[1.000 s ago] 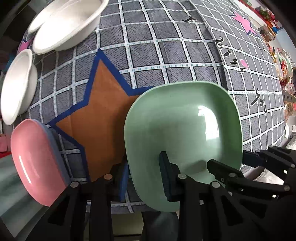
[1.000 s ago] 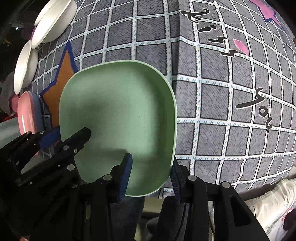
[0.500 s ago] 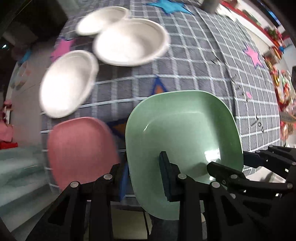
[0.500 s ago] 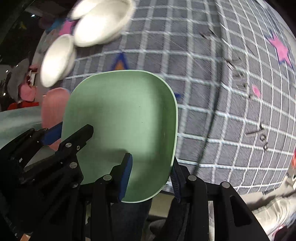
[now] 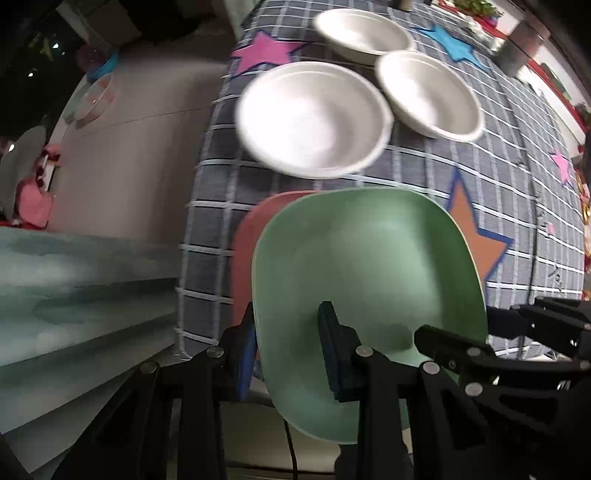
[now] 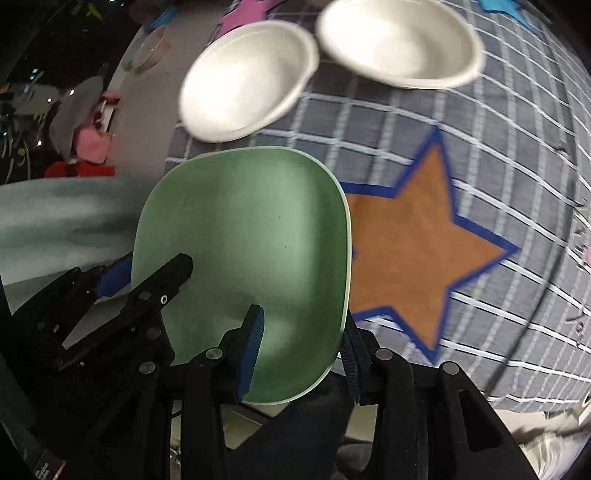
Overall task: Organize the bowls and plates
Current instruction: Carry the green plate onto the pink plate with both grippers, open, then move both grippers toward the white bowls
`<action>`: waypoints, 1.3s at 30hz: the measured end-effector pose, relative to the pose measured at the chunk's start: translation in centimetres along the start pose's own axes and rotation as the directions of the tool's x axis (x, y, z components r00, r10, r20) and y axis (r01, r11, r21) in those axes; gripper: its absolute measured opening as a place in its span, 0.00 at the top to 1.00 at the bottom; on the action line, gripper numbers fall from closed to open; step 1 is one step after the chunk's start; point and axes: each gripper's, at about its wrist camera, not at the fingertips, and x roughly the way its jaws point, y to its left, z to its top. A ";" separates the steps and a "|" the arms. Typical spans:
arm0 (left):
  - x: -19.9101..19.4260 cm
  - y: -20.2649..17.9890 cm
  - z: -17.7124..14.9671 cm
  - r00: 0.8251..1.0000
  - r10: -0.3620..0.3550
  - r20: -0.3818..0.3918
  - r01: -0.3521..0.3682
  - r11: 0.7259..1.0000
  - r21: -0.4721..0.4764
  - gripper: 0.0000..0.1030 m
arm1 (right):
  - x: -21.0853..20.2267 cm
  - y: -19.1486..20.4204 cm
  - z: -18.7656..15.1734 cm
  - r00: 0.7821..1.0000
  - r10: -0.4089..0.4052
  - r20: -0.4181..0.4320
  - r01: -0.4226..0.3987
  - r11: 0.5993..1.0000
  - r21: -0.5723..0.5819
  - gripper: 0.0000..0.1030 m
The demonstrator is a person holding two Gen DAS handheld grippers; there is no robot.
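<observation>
Claws: left claw point(image 5: 288, 350) and right claw point(image 6: 301, 352) both pinch the green plate point(image 5: 365, 273).
Done: plate lifted over pink plate point(image 5: 251, 236).
Left: stacking it; three white bowls point(image 5: 314, 118) unstacked.

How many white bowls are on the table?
3. The nearest white bowl sits just beyond the green plate. A second bowl is to its right, and a third bowl is farthest back. Others may be hidden outside the views.
</observation>
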 end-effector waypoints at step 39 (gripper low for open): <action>-6.9 -15.0 1.4 0.990 -0.094 0.103 0.042 0.905 0.424 0.23 | -13.4 -14.6 -9.0 0.897 -0.096 0.432 -0.057 0.943 0.327 0.01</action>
